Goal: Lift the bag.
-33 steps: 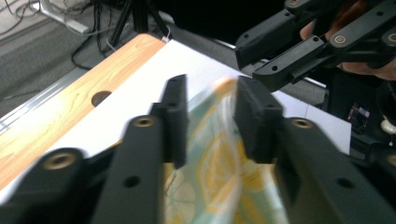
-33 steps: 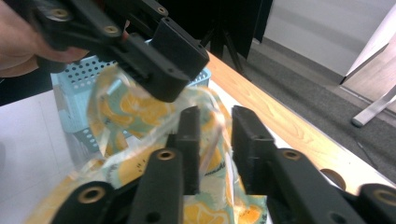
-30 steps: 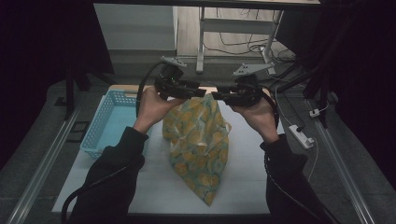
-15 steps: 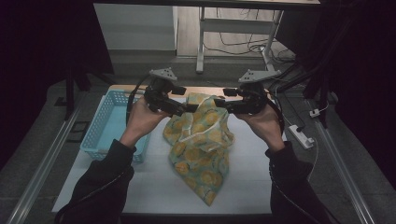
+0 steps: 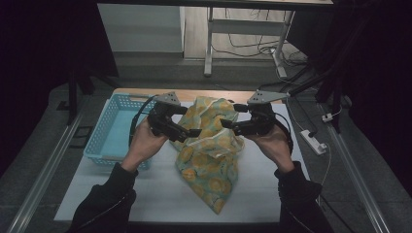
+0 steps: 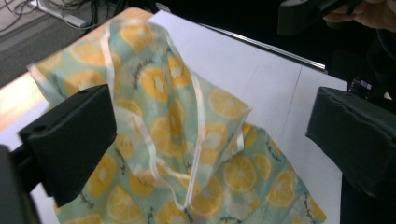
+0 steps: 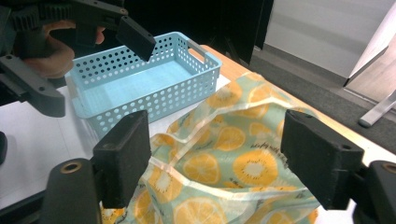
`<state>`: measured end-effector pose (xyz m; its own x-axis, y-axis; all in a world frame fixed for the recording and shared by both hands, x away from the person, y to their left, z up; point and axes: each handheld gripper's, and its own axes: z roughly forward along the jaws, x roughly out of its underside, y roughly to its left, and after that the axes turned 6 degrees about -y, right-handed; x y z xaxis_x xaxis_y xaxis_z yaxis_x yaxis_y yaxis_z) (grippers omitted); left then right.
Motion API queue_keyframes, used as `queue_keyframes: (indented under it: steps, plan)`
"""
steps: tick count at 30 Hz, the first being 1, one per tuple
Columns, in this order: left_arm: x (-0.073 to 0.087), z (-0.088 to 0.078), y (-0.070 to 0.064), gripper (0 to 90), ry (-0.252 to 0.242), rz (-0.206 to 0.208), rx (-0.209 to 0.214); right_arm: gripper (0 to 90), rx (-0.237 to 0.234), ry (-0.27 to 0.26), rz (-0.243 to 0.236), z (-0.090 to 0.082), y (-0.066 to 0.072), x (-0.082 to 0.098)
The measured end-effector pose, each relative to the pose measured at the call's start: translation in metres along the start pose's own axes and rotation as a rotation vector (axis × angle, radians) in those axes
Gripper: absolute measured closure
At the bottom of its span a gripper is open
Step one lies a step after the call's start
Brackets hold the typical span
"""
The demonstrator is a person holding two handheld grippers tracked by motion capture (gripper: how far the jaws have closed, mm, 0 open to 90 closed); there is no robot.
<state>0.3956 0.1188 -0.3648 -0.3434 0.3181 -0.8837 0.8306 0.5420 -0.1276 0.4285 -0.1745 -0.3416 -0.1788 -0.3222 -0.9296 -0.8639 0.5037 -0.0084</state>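
The pale green lemon-print fabric bag (image 5: pixel 210 145) lay crumpled on the white table (image 5: pixel 272 189), its top at twelve o'clock. It could slump unevenly, since nothing gripped it. The left gripper (image 5: pixel 192 132) and right gripper (image 5: pixel 227 124) had just been opening; both stood released, the cloth loose between their jaws.

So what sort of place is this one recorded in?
Probably a lab or workshop set up for recording, not a home: a white table edged by metal rails, loose cables and a power strip on the floor, dark screens around it.
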Motion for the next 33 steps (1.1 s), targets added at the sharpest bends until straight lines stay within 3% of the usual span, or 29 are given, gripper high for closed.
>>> queue_keyframes:
  steps: [5,13,16,21,25,33]
  plan:
    - [0.020,0.001,0.000,0.4,-0.013,-0.012,0.019,17.9,-0.001,0.003,0.037,0.003,-0.001,0.015]
    - [0.045,0.004,0.000,0.0,-0.019,-0.046,0.007,8.7,-0.007,0.010,0.070,0.010,-0.001,0.037]
    - [0.052,0.004,-0.002,0.0,-0.014,-0.049,0.004,7.7,0.001,0.041,0.061,0.013,0.000,0.043]
    - [0.063,0.003,-0.005,0.0,-0.009,-0.060,0.000,7.6,0.004,0.037,0.047,0.012,0.002,0.048]
    - [0.072,-0.003,-0.007,0.0,-0.025,-0.070,0.009,6.4,-0.018,0.035,0.052,0.009,0.007,0.052]
    - [0.092,-0.017,-0.010,0.0,-0.022,-0.095,-0.020,3.8,-0.004,0.038,0.017,0.001,0.017,0.059]
